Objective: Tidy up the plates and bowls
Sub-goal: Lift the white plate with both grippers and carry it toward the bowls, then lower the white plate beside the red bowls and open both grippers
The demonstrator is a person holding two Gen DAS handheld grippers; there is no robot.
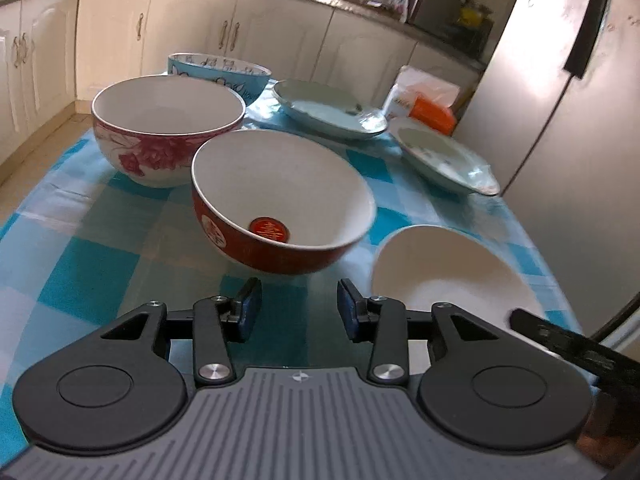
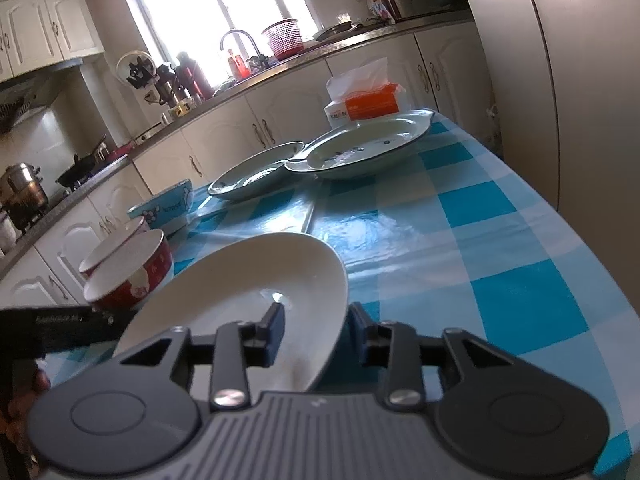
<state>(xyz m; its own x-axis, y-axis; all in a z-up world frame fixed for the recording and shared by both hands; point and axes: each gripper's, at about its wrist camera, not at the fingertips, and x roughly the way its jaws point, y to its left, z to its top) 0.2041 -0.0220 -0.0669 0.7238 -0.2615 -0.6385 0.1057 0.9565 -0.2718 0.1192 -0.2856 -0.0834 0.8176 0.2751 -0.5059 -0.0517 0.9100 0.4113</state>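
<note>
**Sorting barely begun; dishes still spread out**

The right gripper (image 2: 316, 330) straddles the white plate's (image 2: 240, 292) rim, pads not visibly pressing. The left gripper (image 1: 299, 306) is open and empty, just short of the red bowl (image 1: 280, 204). Beyond stand the floral bowl (image 1: 168, 128), the blue bowl (image 1: 218, 76) and two green plates (image 1: 328, 110) (image 1: 444, 156), unstacked on the table (image 1: 80, 240). Every dish looks empty.

- Daylight floods in through the window (image 2: 208, 12), which is blown out to near white in the right wrist view.
- Glare streaks the glossy checked cloth (image 2: 460, 240) on the worktop and the fridge door (image 1: 560, 100).
- The left wrist view is softer, with smeared plate rims (image 1: 448, 160) at right.
- Fisheye bending curves the cabinets (image 1: 120, 28); dark vignette fills the right wrist view's corners.
</note>
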